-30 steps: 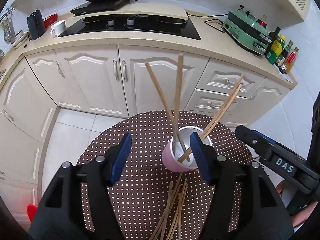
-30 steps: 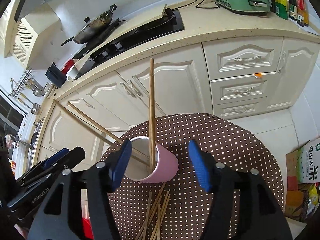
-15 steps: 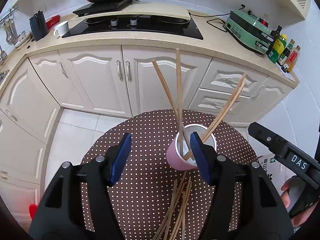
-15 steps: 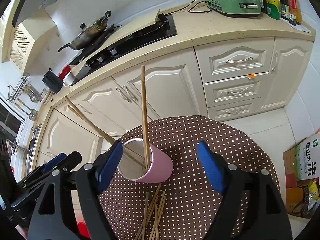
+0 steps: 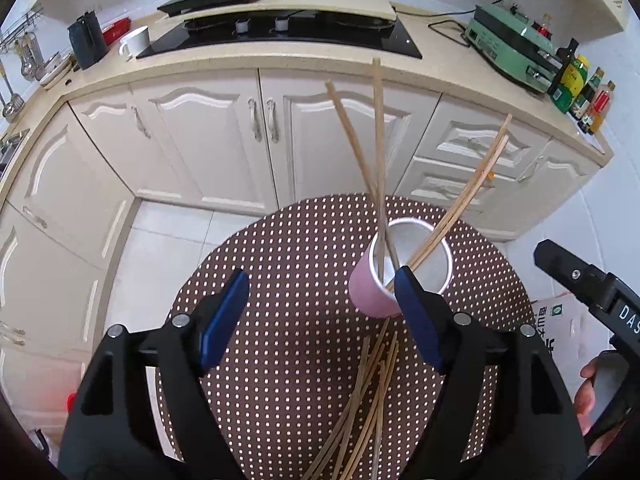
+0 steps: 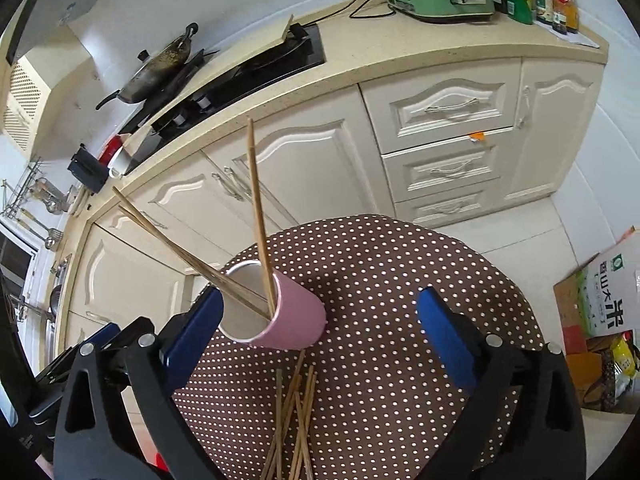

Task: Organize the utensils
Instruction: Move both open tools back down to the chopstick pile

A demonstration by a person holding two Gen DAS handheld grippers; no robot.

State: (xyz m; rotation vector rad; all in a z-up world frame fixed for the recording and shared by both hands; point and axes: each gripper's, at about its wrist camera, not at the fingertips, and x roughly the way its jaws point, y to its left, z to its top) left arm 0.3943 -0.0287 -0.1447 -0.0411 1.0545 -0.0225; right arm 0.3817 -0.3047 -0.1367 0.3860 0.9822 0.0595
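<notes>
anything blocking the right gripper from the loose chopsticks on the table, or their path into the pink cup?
Nothing visible. The right gripper is open above the loose chopsticks, which lie bare on the dotted tablecloth. The pink cup stands just beyond them; the chopsticks already in it leave part of the mouth open.

cup [image 5: 374, 292] on table [image 5: 280, 264] | four chopsticks [image 5: 378, 168] in cup | loose chopsticks [image 5: 368, 404] before cup
</notes>
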